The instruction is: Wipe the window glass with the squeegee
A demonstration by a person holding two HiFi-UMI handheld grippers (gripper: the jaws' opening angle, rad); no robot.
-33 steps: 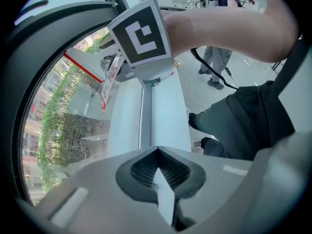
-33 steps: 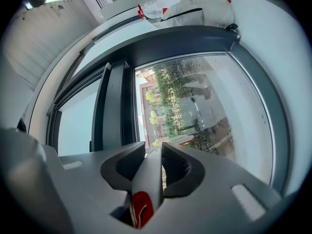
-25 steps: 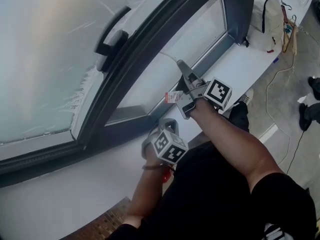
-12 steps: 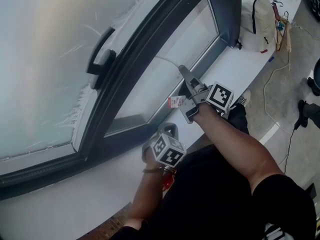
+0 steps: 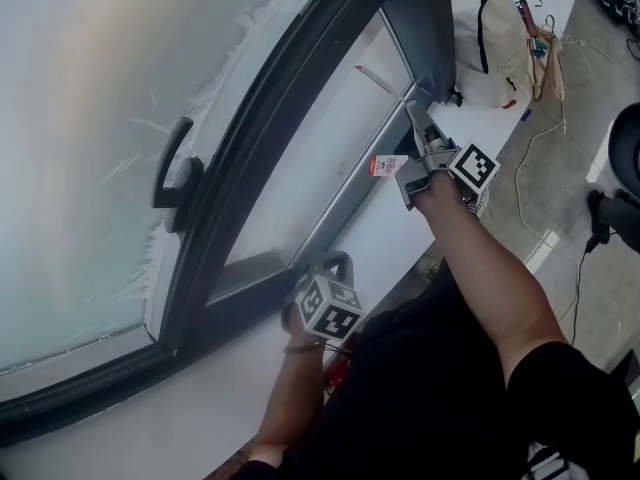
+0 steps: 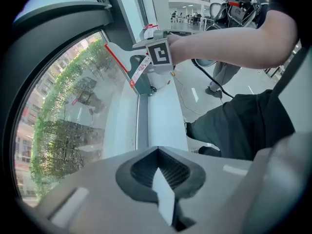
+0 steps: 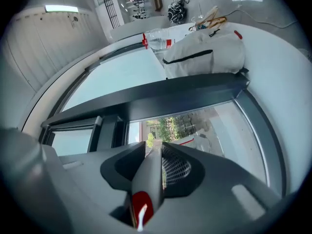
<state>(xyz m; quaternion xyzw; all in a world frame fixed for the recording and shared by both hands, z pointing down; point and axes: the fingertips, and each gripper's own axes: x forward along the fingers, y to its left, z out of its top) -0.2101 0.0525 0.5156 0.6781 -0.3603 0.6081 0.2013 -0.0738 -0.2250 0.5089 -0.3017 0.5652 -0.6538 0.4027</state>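
Observation:
My right gripper is shut on the handle of a white squeegee, whose red-edged blade lies against the lower window glass close to the dark frame's right corner. A red-and-white tag hangs from it. In the right gripper view the squeegee handle runs between the jaws of the right gripper toward the glass. The left gripper view shows the squeegee and glass from the side. My left gripper hovers shut over the sill, holding nothing that I can make out.
A white sill runs under the window. A white bag and a bottle sit at its far end. A dark window handle sticks out on the left sash. Cables lie on the floor at the right.
My right gripper has carried the squeegee along the glass to the right, toward the frame corner. The left gripper stays over the sill.

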